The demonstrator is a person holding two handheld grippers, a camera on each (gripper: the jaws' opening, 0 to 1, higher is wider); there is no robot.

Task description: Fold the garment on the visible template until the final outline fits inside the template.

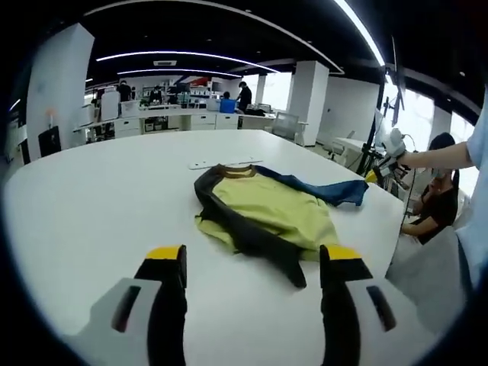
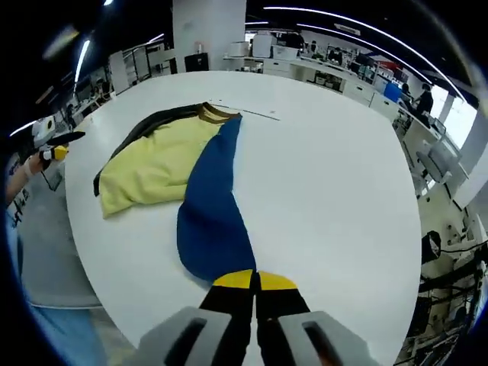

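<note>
Right claw [image 2: 255, 280] pinches the garment's [image 2: 191, 179] blue edge; left claw [image 1: 255, 263] gapes wide over the white table [image 1: 99, 198].

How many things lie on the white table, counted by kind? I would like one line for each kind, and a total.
Garment, yellow with a blue and a dark part: 1
Flat white strip behind the collar: 1
Total: 2

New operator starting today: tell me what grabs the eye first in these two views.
The yellow, blue and black garment lies crumpled mid-table on the white table. In the right gripper view its blue sleeve stretches toward the right gripper, whose jaws are shut at the sleeve's end. The left gripper is open, short of the garment.
</note>
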